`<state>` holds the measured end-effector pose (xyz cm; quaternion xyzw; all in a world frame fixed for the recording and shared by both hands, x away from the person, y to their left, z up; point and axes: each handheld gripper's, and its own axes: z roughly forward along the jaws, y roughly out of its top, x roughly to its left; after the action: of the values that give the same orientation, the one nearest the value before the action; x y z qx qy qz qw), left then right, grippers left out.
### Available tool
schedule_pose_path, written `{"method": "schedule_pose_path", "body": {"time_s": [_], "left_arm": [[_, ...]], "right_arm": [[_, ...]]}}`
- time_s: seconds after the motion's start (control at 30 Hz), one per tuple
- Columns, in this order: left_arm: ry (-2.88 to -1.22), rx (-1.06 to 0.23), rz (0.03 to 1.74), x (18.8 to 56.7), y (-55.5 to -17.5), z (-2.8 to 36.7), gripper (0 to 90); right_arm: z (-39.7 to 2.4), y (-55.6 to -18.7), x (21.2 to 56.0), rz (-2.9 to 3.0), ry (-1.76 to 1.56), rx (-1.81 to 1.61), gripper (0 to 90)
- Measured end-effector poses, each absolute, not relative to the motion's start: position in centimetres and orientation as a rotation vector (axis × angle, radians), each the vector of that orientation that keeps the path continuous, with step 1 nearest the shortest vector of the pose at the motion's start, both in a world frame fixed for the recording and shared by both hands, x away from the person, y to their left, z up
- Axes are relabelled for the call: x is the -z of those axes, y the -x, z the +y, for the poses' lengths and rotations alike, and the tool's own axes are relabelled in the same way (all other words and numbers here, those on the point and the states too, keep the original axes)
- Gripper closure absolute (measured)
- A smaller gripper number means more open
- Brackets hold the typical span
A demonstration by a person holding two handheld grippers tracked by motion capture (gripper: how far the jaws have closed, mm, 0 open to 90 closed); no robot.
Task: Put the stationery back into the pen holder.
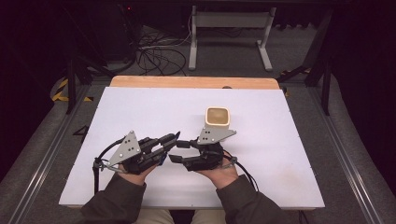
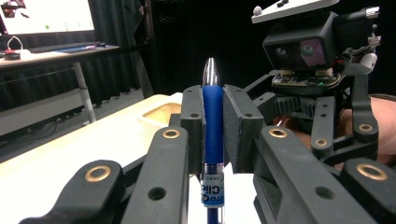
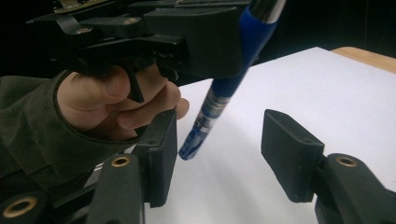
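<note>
1. On the blue pen point(image 2: 213, 121), seen in the left gripper view, a blue label on the clear lower part of the barrel carries white letters. They read "Clic"; the word is cut off by the edge of the barrel.
2. Above this label there is a line of very small print on the clear barrel. It is too small to read.
3. In the right gripper view the same pen point(image 3: 219, 93) shows a printed band on its barrel, but the letters there are blurred and cannot be read.
</note>
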<state>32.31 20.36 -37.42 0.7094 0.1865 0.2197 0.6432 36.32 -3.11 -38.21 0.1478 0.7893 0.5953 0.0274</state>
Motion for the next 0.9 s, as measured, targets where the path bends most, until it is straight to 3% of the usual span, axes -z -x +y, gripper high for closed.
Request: {"method": "schedule_pose_path", "body": {"time_s": [0.4, 0.57, 0.73, 0.9], "left_arm": [[-1.603, -0.489, 0.404, 37.3, -32.0, 19.9, 79.1], [-1.598, -0.487, 0.405, 37.2, -31.9, 20.0, 79.0], [-1.602, -0.480, 0.398, 37.2, -31.9, 19.9, 78.5], [-1.617, -0.468, 0.405, 37.2, -32.0, 19.8, 69.3]], "right_arm": [[-2.1, -36.1, 39.0, 2.449, -0.469, -1.887, 56.3], [-2.0, -36.0, 39.2, 2.441, -0.464, -1.893, 69.3], [-2.0, -36.0, 39.3, 2.439, -0.501, -1.882, 76.5], [-2.2, -36.2, 39.3, 2.437, -0.520, -1.864, 79.1]]}}
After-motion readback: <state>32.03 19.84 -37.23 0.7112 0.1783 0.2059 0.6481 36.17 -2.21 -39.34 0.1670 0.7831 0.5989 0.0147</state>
